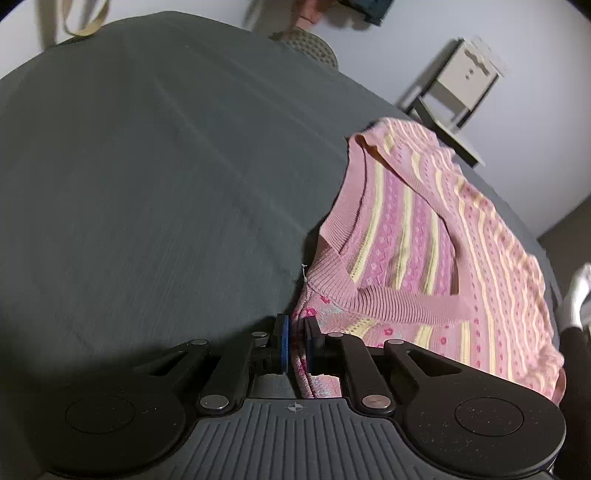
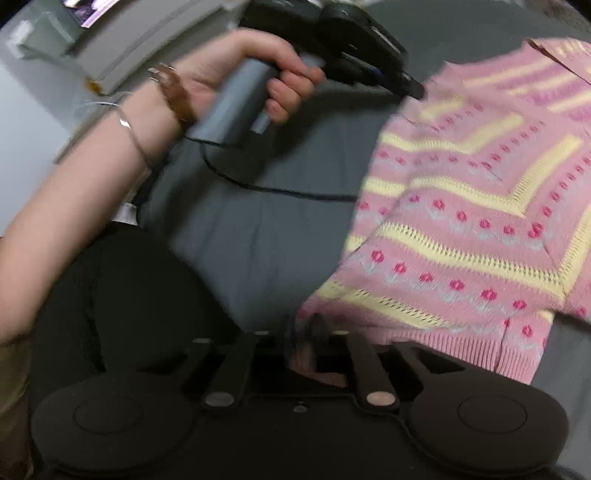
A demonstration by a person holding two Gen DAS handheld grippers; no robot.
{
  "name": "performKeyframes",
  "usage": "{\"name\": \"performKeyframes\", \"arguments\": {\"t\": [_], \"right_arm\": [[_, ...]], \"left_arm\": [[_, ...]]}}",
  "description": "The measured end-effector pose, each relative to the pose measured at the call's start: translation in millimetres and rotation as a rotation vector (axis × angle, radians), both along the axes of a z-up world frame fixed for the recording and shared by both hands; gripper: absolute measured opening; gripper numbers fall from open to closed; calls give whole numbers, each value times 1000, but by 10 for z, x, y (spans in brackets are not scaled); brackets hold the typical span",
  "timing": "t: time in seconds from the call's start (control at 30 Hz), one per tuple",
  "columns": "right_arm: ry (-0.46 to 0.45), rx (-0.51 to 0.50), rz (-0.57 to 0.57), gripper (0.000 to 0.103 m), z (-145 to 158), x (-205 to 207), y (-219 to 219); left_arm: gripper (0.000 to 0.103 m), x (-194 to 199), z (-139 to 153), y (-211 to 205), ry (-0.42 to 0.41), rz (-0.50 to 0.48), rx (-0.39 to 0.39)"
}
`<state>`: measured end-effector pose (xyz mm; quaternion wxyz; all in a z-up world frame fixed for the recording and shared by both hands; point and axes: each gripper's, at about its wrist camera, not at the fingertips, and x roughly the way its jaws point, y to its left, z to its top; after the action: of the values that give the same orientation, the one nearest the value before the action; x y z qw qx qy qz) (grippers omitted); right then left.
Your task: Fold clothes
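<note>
A pink knitted sweater (image 1: 436, 236) with yellow stripes and small red flowers lies on a grey cloth-covered surface (image 1: 147, 184). My left gripper (image 1: 297, 332) is shut on the sweater's edge near the ribbed neckline; fabric is pinched between its blue pads. In the right wrist view the sweater (image 2: 465, 229) spreads to the right, partly lifted off the grey cover. My right gripper (image 2: 304, 332) is shut on its ribbed hem. The left gripper (image 2: 413, 86) shows at the top, held by a person's hand (image 2: 258, 74), its tips at the sweater's far edge.
A white bedside table (image 1: 458, 85) stands beyond the grey surface at the right. A beige strap (image 1: 85, 22) hangs at the top left. A black cable (image 2: 266, 184) trails across the grey cover. The person's dark-clad legs (image 2: 122, 302) are at the near left.
</note>
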<state>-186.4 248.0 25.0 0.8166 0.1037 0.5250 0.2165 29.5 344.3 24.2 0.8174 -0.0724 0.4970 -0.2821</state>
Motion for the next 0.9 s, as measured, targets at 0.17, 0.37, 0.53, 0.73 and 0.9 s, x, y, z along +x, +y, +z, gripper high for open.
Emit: {"name": "performKeyframes", "arguments": {"t": [0.17,0.37,0.53,0.73,0.9], "right_arm": [[-97,-156,-53,56,306,-327,-277],[5,-132,-294,44,-53,-286,-971],[-108,-252,-144,44,-55,-278,-690],[-235,-640,196,31,-164,-392,-152],[-282,-764,268,26,-313,-373,-58]], "left_arm": [[9,-41,29,-164,-48,-50,91],[9,-66,68,-148,-64,-44,107],[9,-107,88,-127,-81,-49,124],[10,-122,101,-125,-93,-58,136],[10,-120,98,-121,-93,-58,135]]}}
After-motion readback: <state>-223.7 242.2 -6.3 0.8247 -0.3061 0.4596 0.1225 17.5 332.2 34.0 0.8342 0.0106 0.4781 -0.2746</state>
